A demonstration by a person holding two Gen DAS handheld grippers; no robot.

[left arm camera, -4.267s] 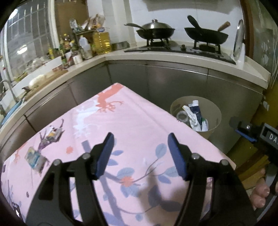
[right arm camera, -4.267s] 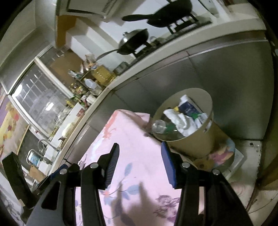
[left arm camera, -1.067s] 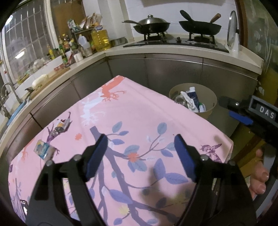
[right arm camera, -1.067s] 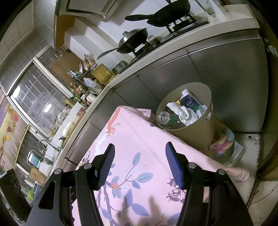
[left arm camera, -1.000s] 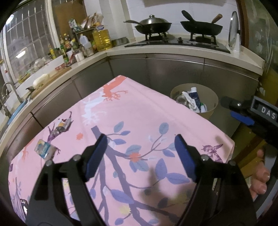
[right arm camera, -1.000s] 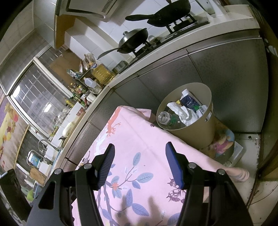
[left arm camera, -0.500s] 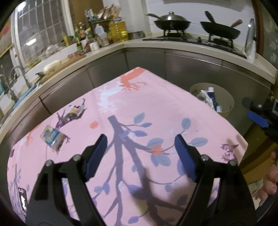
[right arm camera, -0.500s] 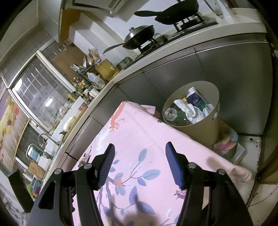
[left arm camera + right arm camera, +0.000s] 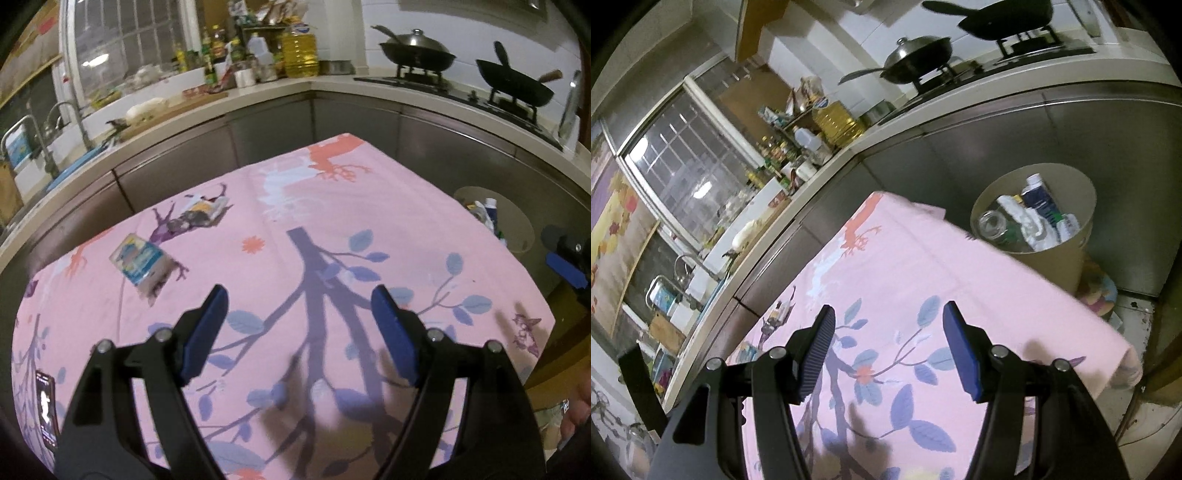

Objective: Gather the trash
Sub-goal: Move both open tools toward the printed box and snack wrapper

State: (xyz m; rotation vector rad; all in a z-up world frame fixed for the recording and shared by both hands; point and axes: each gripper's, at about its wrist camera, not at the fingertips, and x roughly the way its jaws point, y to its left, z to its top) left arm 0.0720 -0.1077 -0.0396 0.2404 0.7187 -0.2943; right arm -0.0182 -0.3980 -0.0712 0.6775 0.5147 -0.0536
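Two pieces of trash lie on the pink flowered tablecloth (image 9: 303, 206): a light blue packet (image 9: 142, 263) at the left and a crumpled wrapper (image 9: 201, 214) beyond it. My left gripper (image 9: 299, 306) hangs open above the cloth's middle, nothing between its blue pads. The right gripper (image 9: 886, 325) is open and empty too, above the cloth's near part. The wrapper (image 9: 777, 314) shows small past its left finger. A beige round bin (image 9: 1056, 254) holding a bottle, tissue and cartons stands on the floor past the table's far right corner; its rim (image 9: 517, 206) peeks out in the left wrist view.
A dark phone (image 9: 46, 404) lies at the cloth's near left edge. Steel cabinets and a counter wrap the far side, with a sink (image 9: 40, 140), bottles (image 9: 258, 51) and two woks (image 9: 417, 55) on a stove. The right gripper's blue pad (image 9: 565, 269) juts in at right.
Both grippers have swung left over the table. The packet and wrapper have come nearer the centre of the left wrist view, and the bin has slid to the right edge. Jaws unchanged.
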